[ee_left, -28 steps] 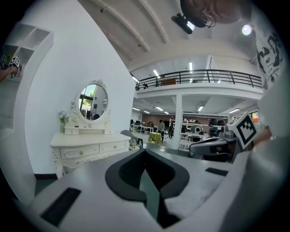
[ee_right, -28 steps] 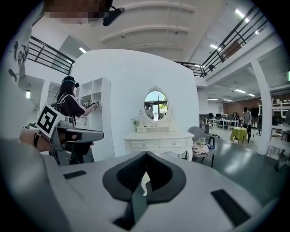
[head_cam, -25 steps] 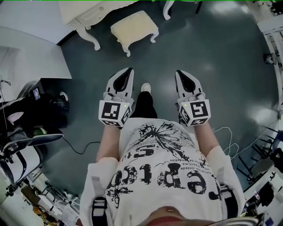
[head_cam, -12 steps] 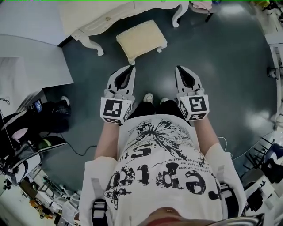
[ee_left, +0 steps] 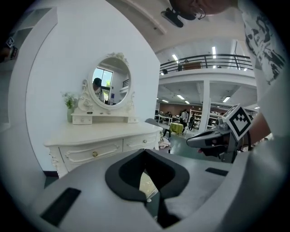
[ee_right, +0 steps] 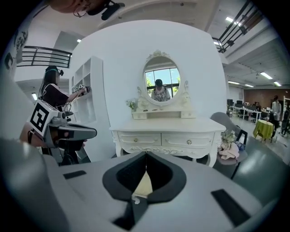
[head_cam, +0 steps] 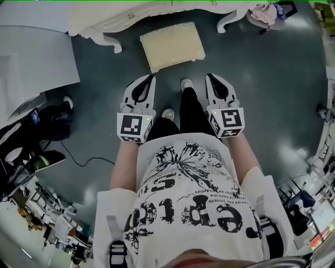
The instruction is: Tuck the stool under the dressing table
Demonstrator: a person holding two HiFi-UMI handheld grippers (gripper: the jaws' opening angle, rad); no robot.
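At the left edge of the floor (head_cam: 272, 73) lies a heap of black gear (head_cam: 47, 125), with a cable trailing from it. The white dressing table (head_cam: 120, 18) runs along the top of the head view. The cream stool (head_cam: 171, 46) stands on the floor just in front of the table's front edge, between the lines of its two front legs. All of its padded top is out in the open.

The left gripper (head_cam: 151, 79) is held low ahead of the person's shirt (head_cam: 188, 204) and points at the stool's near left corner, well short of it. In the left gripper view its jaws are clenched tip to tip on nothing. The stool (ee_left: 147, 183) shows through the hollow between the pads, with the table (ee_left: 104, 136) and its oval mirror (ee_left: 111, 80) beyond.

Two white shoes (head_cam: 186, 84) stand between the grippers.

The right gripper (head_cam: 210, 78) is level with the left one and points past the stool's near right corner. Its jaws are also pressed together and empty in the right gripper view, where the stool (ee_right: 144, 185) peeps through the hollow below the table (ee_right: 167, 136). At the table's right end a pink cloth (head_cam: 264, 13) lies on a chair.
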